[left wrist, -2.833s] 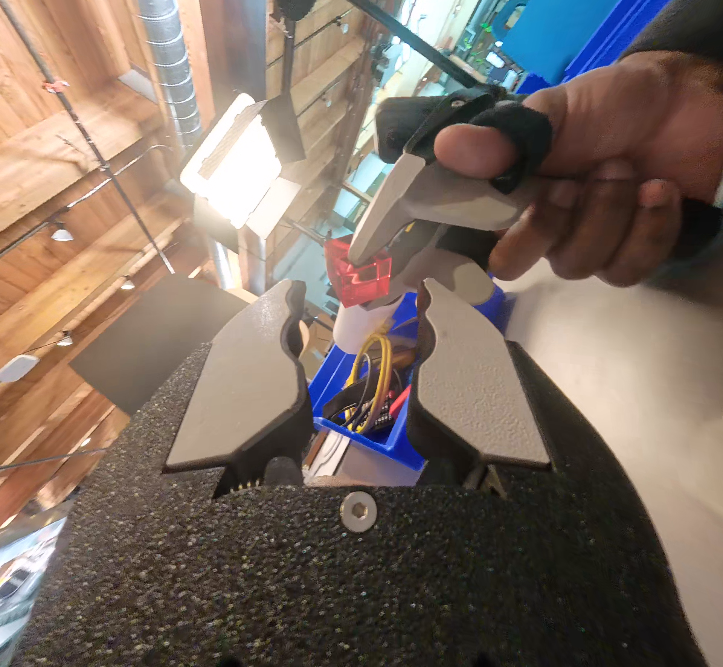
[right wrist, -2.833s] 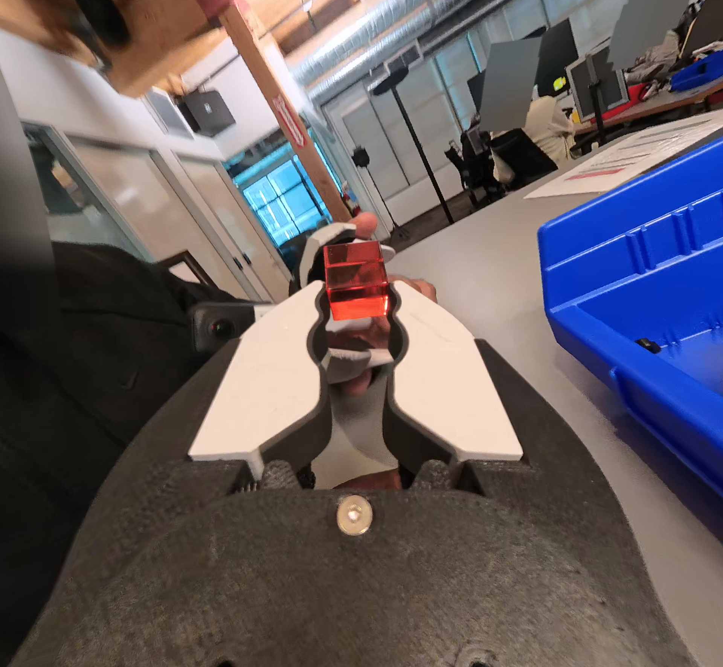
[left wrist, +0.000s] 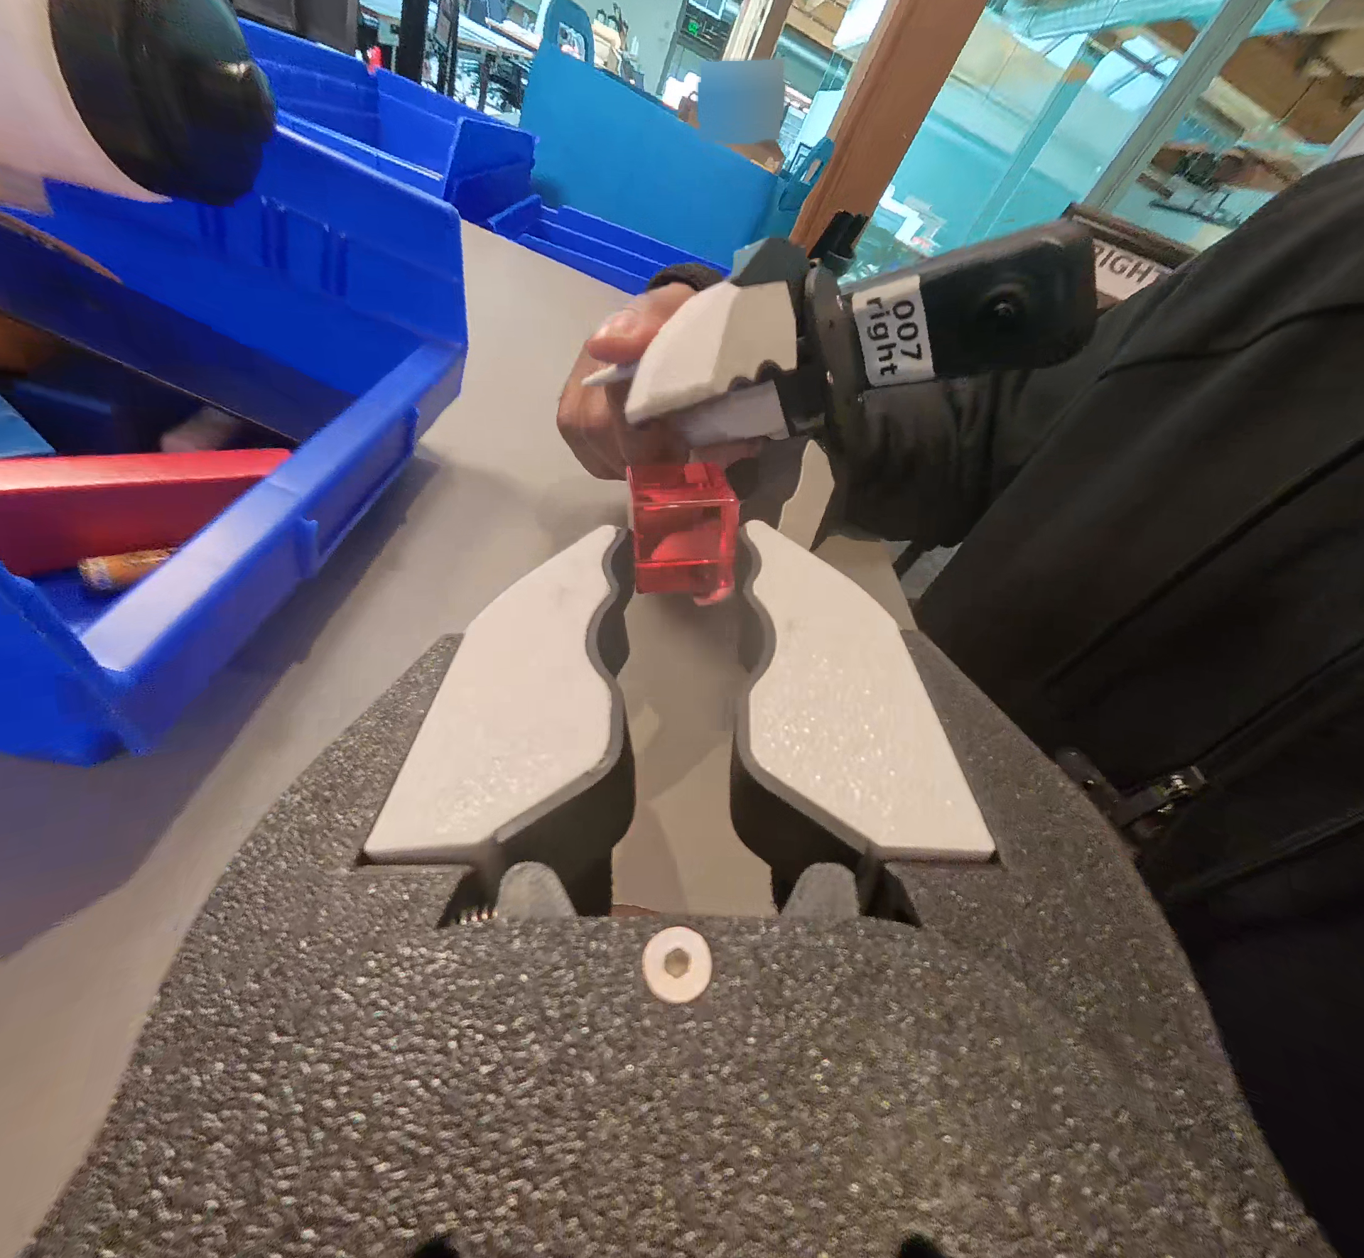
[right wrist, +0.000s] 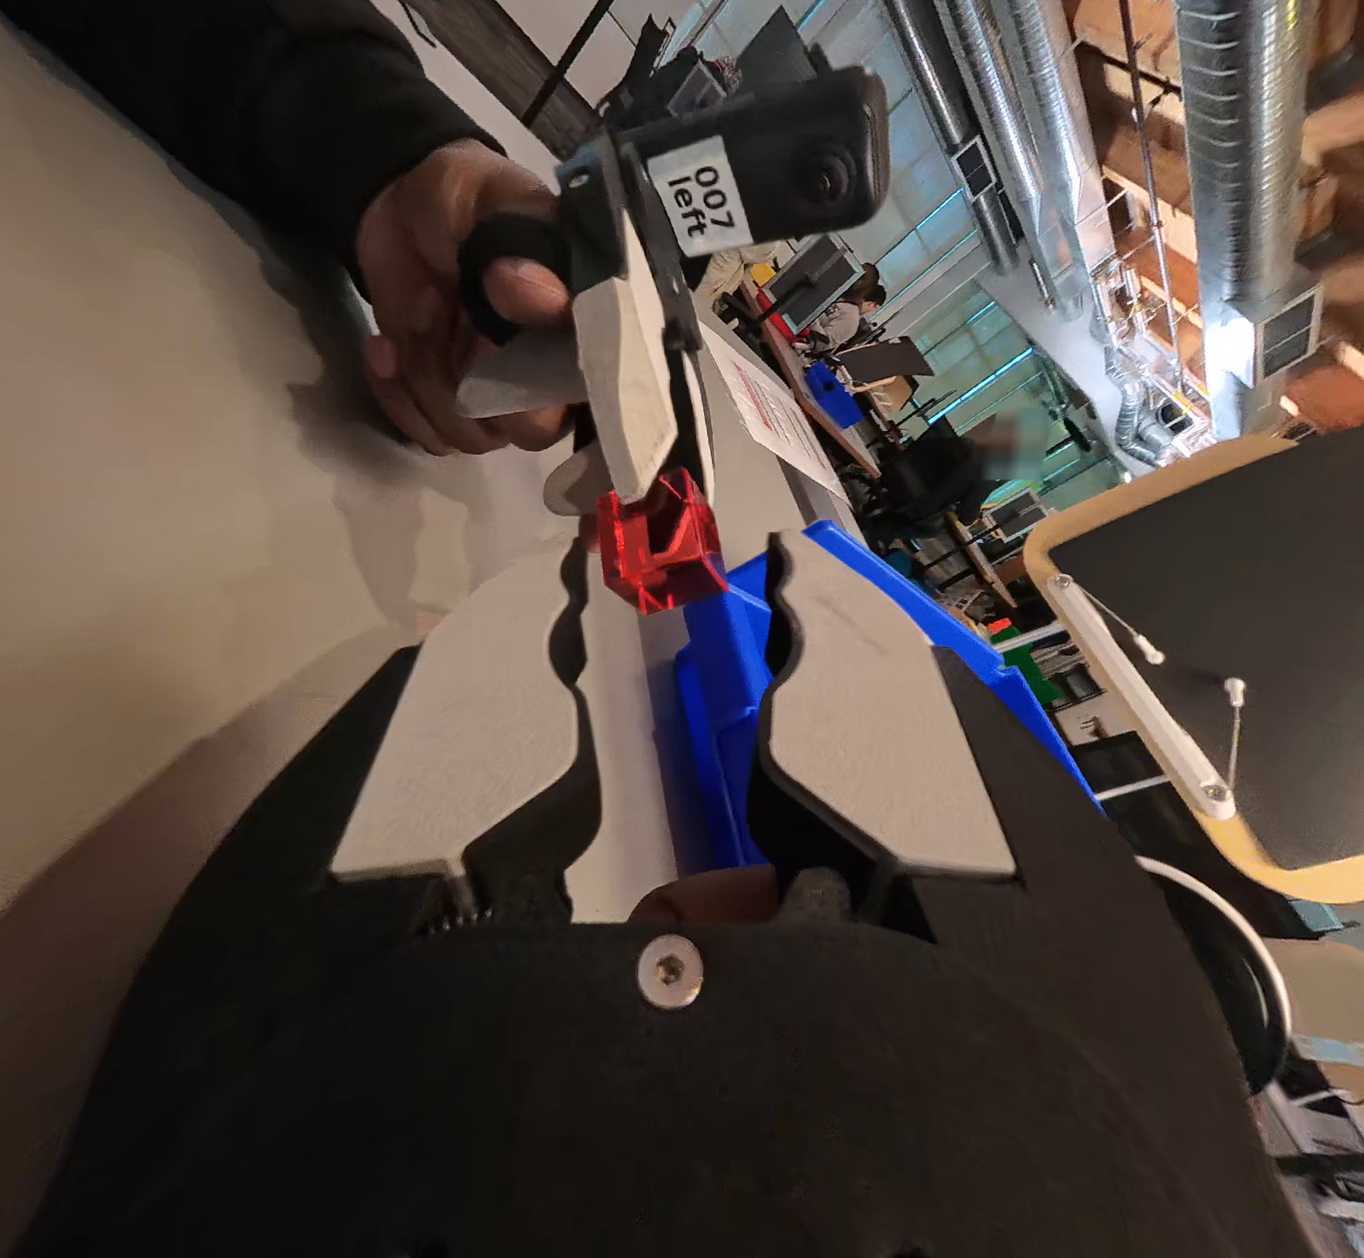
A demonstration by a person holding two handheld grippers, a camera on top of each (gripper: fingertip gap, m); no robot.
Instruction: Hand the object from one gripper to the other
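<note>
Right now the red cube, clear-ish plastic, sits clamped between the tips of the left tongs, both grey fingers pressed on its sides w/ the upper part of the cube sticking out past the tips. Seen from the right wrist view the same cube hangs at the end of the left tongs, gripped at its top, well above the grey table. The right tongs are spread wide; the cube sits just in front of the gap, nearer the left-hand finger in that view, and it looks free of both fingers, tho the angle is poor so contact w/ that finger can't be ruled out. In the left wrist view the right tongs come in from above and behind the cube, angled down, tips just over its top edge; a hand holds them, black sleeve behind. A second hand holds the left tool in the right wrist view. Blue bin stands on the table to the left of the cube, w/ a red flat box inside. Another blue bin shows between the right tongs' fingers, beyond them.
</note>
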